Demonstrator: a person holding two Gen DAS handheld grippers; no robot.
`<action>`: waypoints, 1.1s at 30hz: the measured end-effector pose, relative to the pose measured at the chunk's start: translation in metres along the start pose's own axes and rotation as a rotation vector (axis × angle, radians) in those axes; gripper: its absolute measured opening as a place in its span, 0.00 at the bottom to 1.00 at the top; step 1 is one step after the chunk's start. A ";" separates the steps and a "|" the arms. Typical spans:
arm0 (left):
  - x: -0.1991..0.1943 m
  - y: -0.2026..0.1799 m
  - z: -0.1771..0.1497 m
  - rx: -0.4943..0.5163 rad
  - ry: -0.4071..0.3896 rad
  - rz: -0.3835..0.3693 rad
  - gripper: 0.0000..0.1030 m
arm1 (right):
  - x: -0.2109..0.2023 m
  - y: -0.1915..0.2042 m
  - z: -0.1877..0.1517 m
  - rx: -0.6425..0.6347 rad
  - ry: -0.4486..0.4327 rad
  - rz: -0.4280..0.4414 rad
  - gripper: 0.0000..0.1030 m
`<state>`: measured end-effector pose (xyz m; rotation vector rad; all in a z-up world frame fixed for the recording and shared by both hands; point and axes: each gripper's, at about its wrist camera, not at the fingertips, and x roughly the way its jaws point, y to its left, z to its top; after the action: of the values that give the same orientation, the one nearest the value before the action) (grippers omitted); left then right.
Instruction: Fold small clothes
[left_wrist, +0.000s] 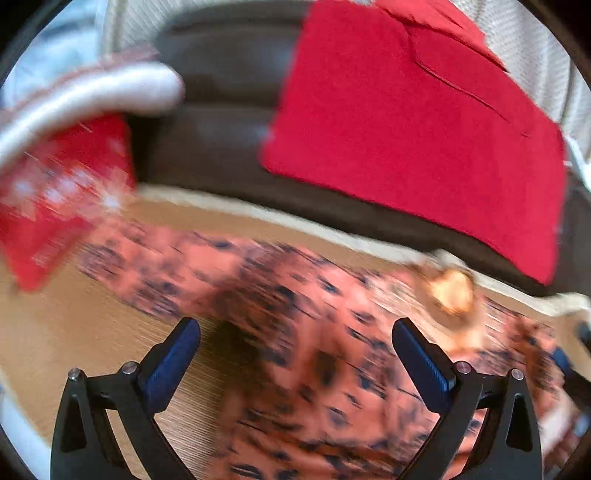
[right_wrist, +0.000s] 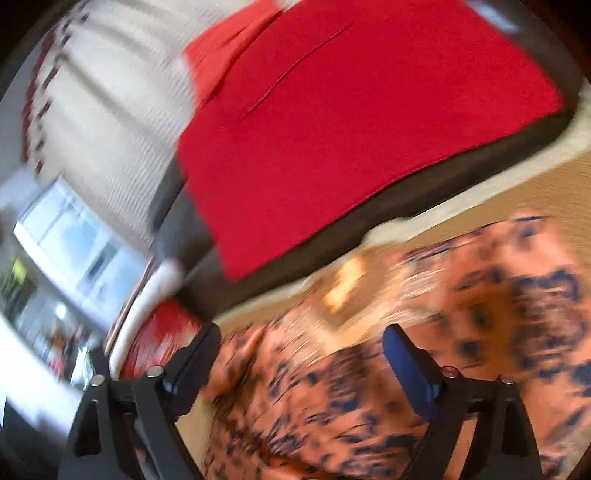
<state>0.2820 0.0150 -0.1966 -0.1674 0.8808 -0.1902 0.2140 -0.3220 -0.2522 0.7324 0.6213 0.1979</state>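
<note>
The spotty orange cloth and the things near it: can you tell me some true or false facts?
1. The spotty orange cloth lies on a wooden table. True.
2. The left tool is squeezed shut. False: its jaws stand wide open.
3. A plain red cloth lies beyond the table. True.
4. The right tool is pinching the red cloth. False: it is open, over the orange cloth.

Patterned garment motion-smeared in both views, print unreadable, cut off at 6 o'clock. Yellowish patch on it at 3 o'clock too blurred to identify.
</note>
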 end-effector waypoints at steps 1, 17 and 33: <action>0.007 -0.002 -0.002 -0.006 0.041 -0.053 0.99 | -0.006 -0.012 0.004 0.037 -0.025 -0.037 0.74; 0.019 -0.060 -0.018 0.164 0.092 -0.060 0.73 | -0.022 -0.081 0.016 0.230 -0.024 -0.132 0.63; 0.081 -0.081 -0.051 0.197 0.337 -0.260 0.69 | -0.010 -0.108 0.009 0.301 0.051 -0.243 0.61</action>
<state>0.2852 -0.0861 -0.2706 -0.0649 1.1673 -0.5578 0.2069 -0.4095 -0.3157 0.9349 0.7923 -0.1050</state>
